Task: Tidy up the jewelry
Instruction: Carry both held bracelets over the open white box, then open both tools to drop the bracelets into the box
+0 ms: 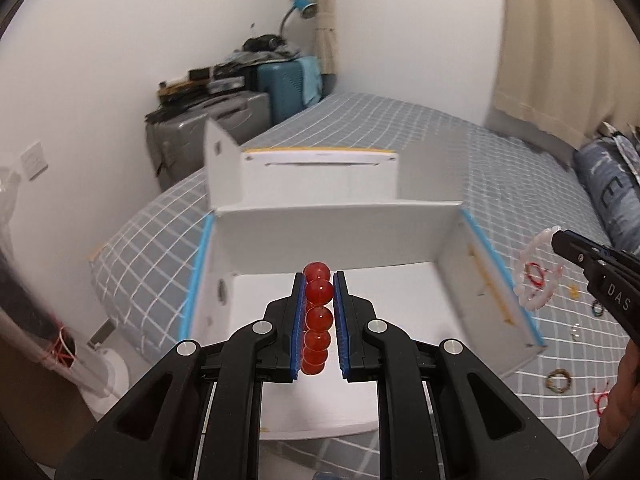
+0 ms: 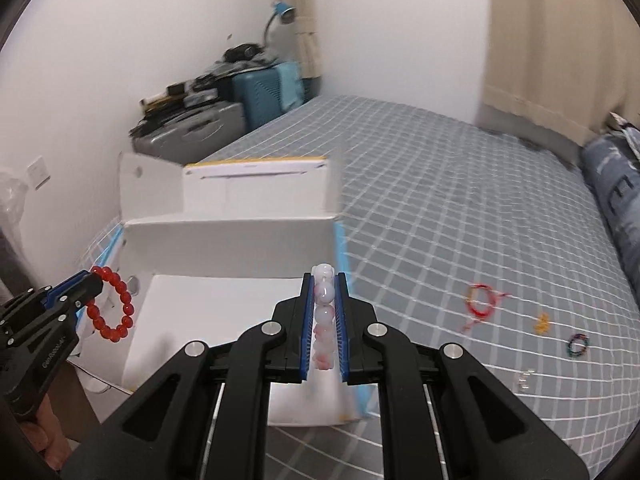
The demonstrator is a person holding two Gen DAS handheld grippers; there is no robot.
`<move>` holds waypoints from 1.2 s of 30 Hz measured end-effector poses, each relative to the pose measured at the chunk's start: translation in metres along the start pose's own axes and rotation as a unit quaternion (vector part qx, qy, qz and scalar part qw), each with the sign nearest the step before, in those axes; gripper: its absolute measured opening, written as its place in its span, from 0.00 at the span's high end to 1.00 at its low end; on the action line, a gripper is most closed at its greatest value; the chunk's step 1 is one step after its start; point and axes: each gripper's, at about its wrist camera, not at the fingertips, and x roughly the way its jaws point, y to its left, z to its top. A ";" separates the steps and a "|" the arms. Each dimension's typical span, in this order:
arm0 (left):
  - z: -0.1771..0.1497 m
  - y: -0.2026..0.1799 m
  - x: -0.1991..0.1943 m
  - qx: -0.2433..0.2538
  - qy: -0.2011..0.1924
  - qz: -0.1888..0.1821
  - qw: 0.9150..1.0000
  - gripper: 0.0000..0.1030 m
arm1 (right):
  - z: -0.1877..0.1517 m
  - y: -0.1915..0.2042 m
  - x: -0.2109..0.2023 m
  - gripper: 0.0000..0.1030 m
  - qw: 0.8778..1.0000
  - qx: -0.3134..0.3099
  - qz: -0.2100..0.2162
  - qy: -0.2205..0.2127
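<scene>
My left gripper (image 1: pixel 319 280) is shut on a red bead bracelet (image 1: pixel 317 320) and holds it above the open white box (image 1: pixel 320 232) on the bed. The bracelet also shows hanging as a ring in the right wrist view (image 2: pixel 114 304), at the box's left side. My right gripper (image 2: pixel 324 278) is shut on a white-pink bead bracelet (image 2: pixel 324 316), above the box's right wall. That bracelet shows in the left wrist view (image 1: pixel 536 272), hanging from the right gripper's fingertips (image 1: pixel 560 240) beside the box.
Loose jewelry lies on the grey checked bedspread (image 2: pixel 440 208) right of the box: a red string bracelet (image 2: pixel 480 300), a yellow charm (image 2: pixel 542 323), a dark multicolour bracelet (image 2: pixel 578 345), small clear pieces (image 2: pixel 526 380). Suitcases (image 2: pixel 240 96) stand in the far corner; pillows (image 2: pixel 616 184) at right.
</scene>
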 end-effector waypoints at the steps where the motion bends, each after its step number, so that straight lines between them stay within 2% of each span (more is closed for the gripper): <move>1: -0.001 0.004 0.004 -0.003 0.003 0.002 1.000 0.88 | -0.001 0.010 0.008 0.91 1.000 -0.005 0.005 0.005; 9: -0.014 0.032 0.041 -0.011 0.038 0.012 0.999 0.88 | -0.020 0.049 0.067 0.91 0.998 -0.016 0.029 0.057; 17: -0.025 0.039 0.075 -0.011 0.084 0.009 0.996 0.87 | -0.040 0.055 0.106 0.91 0.993 -0.004 0.017 0.113; 26: -0.028 0.038 0.085 -0.008 0.102 0.019 0.995 0.87 | -0.053 0.053 0.115 0.91 0.991 -0.002 0.011 0.136; 34: -0.033 0.036 0.095 -0.006 0.128 0.012 0.992 0.86 | -0.060 0.047 0.124 0.90 0.988 0.000 0.011 0.156; 36: -0.031 0.036 0.091 -0.006 0.116 0.018 0.993 0.85 | -0.061 0.046 0.123 0.82 0.987 0.000 0.015 0.157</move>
